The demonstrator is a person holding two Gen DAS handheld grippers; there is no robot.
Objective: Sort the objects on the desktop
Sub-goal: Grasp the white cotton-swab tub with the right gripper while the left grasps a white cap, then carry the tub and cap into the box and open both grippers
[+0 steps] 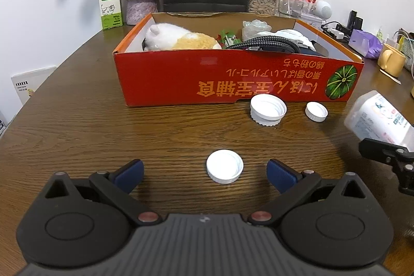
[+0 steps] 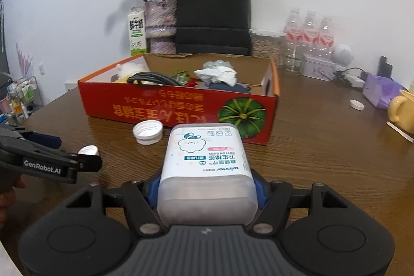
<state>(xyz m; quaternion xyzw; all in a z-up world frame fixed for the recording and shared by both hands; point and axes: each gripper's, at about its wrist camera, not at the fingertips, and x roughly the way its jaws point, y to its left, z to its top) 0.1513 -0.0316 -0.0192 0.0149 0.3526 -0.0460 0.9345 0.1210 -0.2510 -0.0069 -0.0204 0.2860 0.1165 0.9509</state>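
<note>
Red cardboard box (image 1: 233,79) already holds a plush toy, cable and tissues. Right tool (image 2: 207,188) grips the cotton-bud box (image 2: 207,162) before it; left tool (image 1: 205,172) gapes wide around one white cap (image 1: 224,166); others remain on the bench

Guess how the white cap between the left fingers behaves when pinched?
The white cap looks like thin rigid plastic, so probably light. It lies flat, unlikely to roll. Low rim on smooth wooden table: it may skid or pop out as the open left hand-held gripper closes.
</note>
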